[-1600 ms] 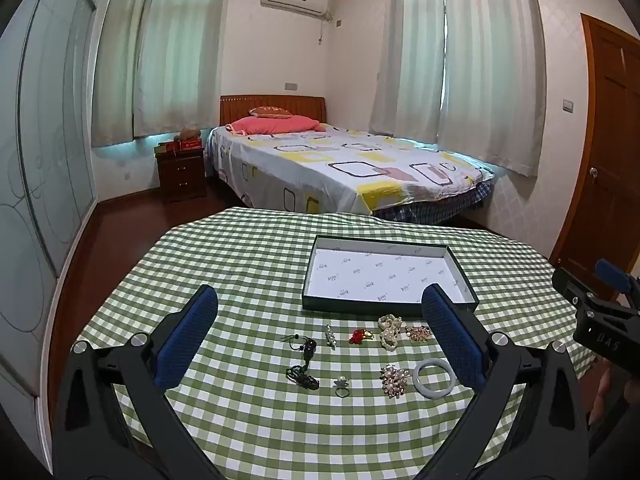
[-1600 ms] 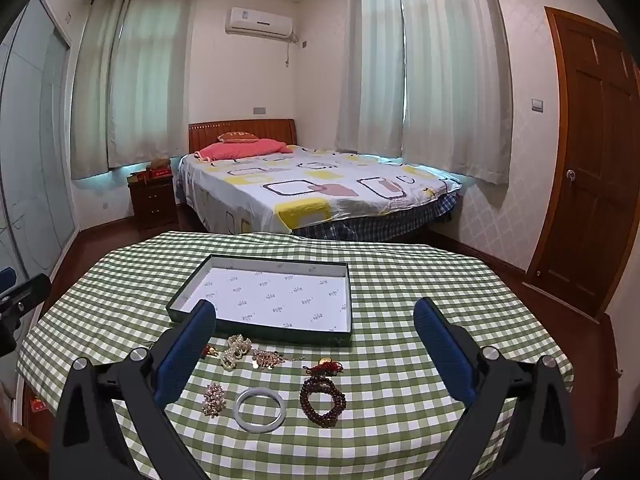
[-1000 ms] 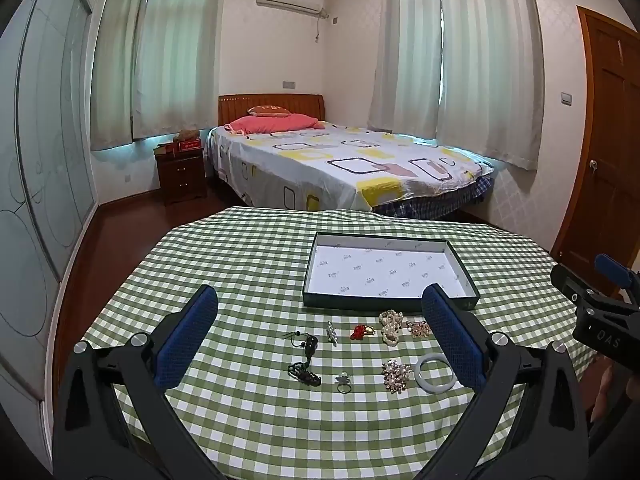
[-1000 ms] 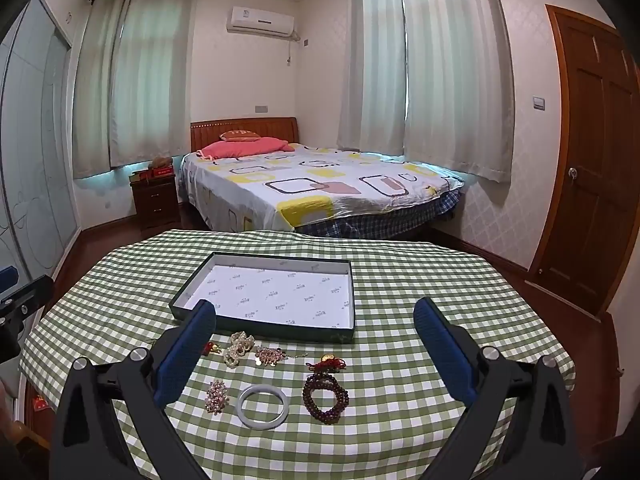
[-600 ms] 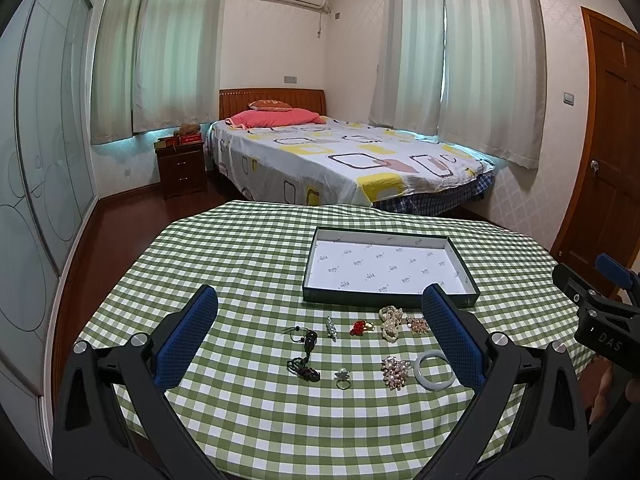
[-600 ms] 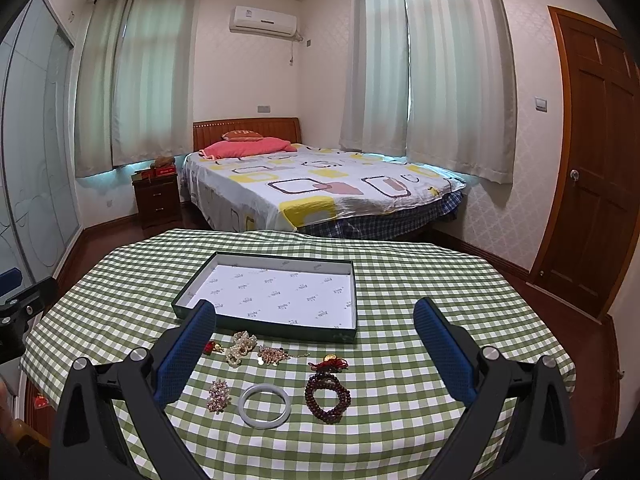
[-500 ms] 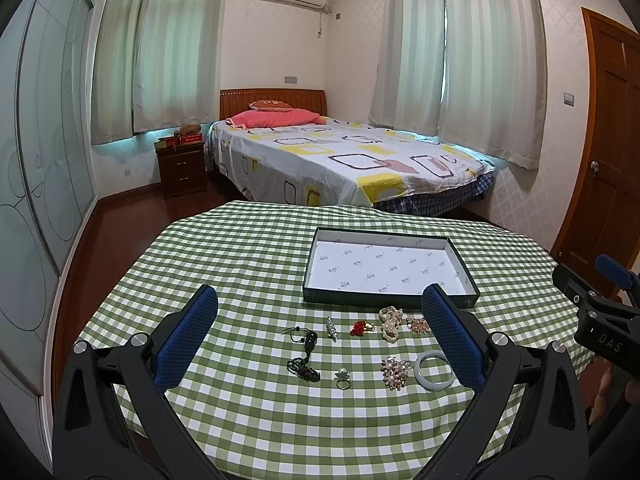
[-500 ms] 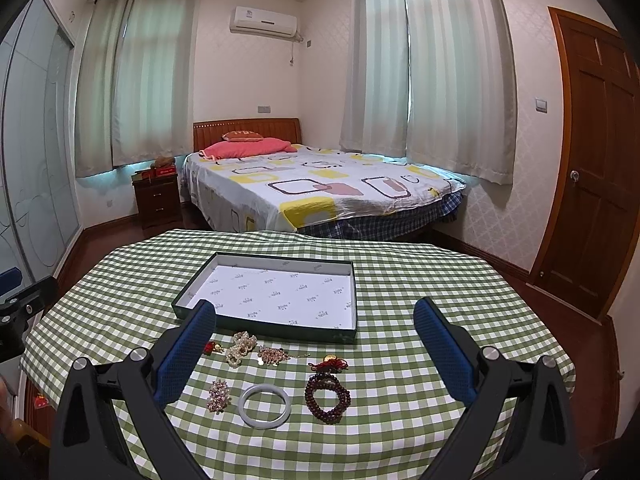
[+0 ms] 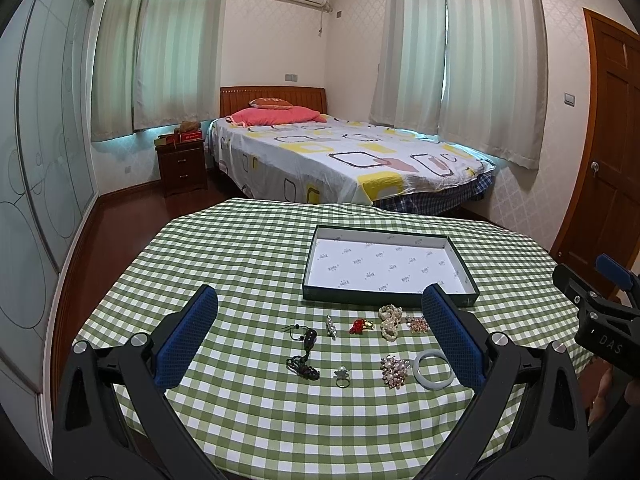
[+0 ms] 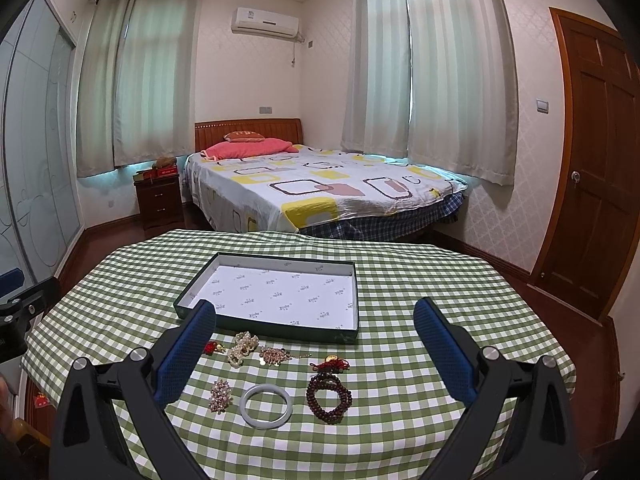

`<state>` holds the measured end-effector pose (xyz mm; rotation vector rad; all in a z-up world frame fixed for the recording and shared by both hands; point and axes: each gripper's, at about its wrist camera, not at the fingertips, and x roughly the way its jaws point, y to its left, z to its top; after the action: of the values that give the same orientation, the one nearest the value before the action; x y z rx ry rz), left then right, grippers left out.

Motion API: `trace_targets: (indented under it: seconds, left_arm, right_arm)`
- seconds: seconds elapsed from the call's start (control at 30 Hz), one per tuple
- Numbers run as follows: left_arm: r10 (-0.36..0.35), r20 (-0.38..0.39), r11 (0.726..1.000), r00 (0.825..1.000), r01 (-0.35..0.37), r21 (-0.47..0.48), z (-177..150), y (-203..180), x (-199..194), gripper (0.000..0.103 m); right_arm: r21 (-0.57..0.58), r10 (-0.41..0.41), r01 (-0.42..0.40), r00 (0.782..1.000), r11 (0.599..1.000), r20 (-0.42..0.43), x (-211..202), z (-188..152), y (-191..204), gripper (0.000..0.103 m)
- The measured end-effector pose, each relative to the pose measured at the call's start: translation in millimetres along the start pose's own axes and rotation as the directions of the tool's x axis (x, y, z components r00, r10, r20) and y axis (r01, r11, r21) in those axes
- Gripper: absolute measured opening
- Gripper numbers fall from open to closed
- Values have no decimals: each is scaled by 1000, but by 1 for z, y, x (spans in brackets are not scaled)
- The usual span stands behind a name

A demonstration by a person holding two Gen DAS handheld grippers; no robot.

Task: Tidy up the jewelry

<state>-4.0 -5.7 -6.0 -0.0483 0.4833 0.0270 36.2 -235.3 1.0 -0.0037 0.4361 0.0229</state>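
Note:
A shallow dark green box with a white lining lies empty on the green checked tablecloth. In front of it lie several pieces of jewelry: a black cord pendant, a ring, a red charm, a pearl bracelet, a pale bangle, a cluster brooch and a dark bead bracelet. My left gripper is open and empty above the near side of the jewelry. My right gripper is open and empty too, to the right; its body shows in the left wrist view.
The table has its near edge just below the jewelry. Behind it stand a bed, a dark nightstand, curtained windows and a wooden door on the right. A glass wardrobe lines the left wall.
Both views shifted slightly: the grippers rose and pulled back a little, so the table and jewelry sit a bit farther off. Nothing on the table moved. Both stay open.

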Motion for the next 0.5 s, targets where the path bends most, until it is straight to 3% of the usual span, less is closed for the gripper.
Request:
trace_targets:
  seconds: [0.5]
  left_arm:
    - [-4,-10,1000,1000,4,-5,-2,1,1,100]
  right_arm:
    - [0,-1,1,1000,1000,0,0,-1,1,97]
